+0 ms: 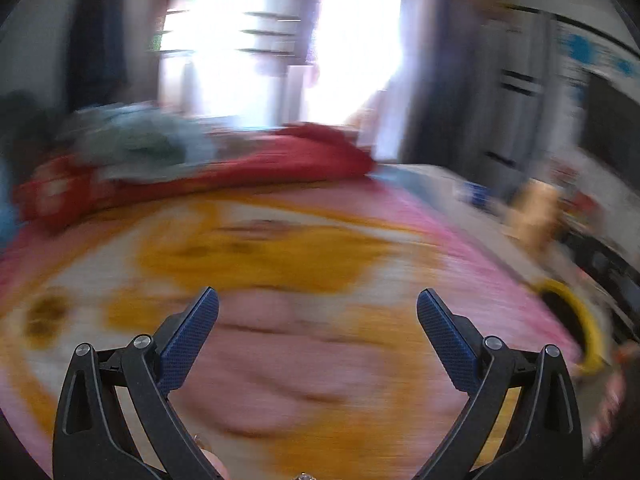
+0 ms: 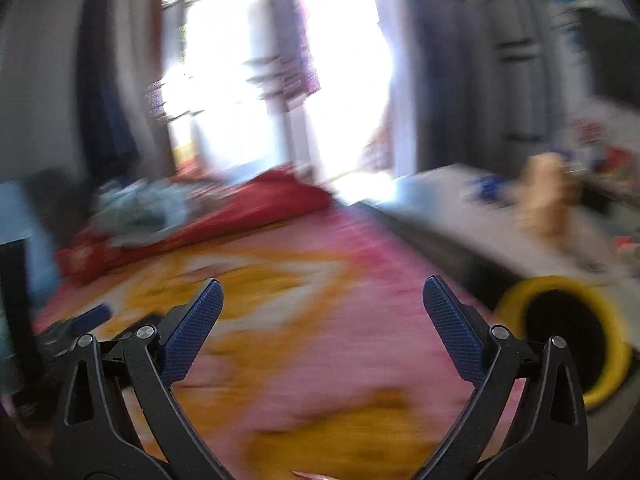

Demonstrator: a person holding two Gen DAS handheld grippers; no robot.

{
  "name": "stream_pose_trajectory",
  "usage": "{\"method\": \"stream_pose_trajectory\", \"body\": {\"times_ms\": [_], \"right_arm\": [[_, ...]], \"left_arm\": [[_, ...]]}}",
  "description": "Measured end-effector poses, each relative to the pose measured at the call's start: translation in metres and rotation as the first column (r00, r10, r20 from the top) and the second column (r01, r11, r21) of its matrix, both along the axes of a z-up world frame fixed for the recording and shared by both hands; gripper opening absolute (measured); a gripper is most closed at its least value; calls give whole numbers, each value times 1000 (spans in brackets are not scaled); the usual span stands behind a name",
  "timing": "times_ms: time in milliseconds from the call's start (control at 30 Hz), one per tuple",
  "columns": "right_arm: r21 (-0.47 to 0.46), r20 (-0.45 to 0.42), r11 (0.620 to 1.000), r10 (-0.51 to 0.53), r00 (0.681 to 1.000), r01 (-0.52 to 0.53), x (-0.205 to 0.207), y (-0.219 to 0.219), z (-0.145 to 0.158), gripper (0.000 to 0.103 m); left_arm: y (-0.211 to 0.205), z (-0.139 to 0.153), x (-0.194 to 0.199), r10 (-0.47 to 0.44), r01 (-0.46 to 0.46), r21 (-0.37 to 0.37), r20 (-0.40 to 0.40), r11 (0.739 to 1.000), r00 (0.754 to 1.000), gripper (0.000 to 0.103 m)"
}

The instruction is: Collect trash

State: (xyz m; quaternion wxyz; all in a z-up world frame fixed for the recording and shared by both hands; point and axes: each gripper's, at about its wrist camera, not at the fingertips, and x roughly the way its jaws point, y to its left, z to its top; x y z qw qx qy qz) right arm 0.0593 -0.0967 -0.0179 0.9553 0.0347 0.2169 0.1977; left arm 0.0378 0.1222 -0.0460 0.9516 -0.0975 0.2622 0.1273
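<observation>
Both views are smeared by motion. My left gripper (image 1: 318,300) hangs open over a bed with a pink and orange patterned cover (image 1: 280,264), nothing between its blue pads. My right gripper (image 2: 323,290) is open too, above the same cover (image 2: 320,320), empty. A yellow bin with a black inside (image 2: 568,332) lies on its side at the bed's right edge; it shows at the right rim of the left wrist view as the yellow bin (image 1: 576,320). The left gripper (image 2: 80,320) appears low at the left in the right wrist view. No piece of trash can be made out in the blur.
A red blanket (image 1: 248,164) and a grey-green heap of cloth (image 1: 132,140) lie at the bed's far end. A white table (image 2: 480,216) with a tan object (image 2: 544,196) and small items stands to the right. Bright windows fill the back wall.
</observation>
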Motion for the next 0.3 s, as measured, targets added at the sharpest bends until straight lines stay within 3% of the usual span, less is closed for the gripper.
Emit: {"method": "stream_pose_trajectory", "body": {"times_ms": [33, 100, 133, 200, 300], "right_arm": [[6, -47, 997, 80, 996, -80, 5, 35, -3, 92], [-14, -136, 978, 203, 970, -207, 11, 98, -10, 92], [-19, -204, 953, 294, 934, -304, 12, 143, -18, 92], [-28, -288, 916, 377, 880, -401, 11, 196, -32, 92], [-98, -468, 848, 423, 776, -521, 3, 286, -71, 92]], "left_arm": [[29, 0, -5, 82, -82, 2, -12, 997, 997, 97], [96, -1, -14, 263, -262, 15, -75, 965, 962, 97], [137, -5, -19, 352, -350, 34, -123, 936, 928, 97], [188, -13, -27, 460, -457, 62, -184, 887, 868, 97], [256, -33, -41, 568, -574, 69, -278, 816, 775, 97]]}}
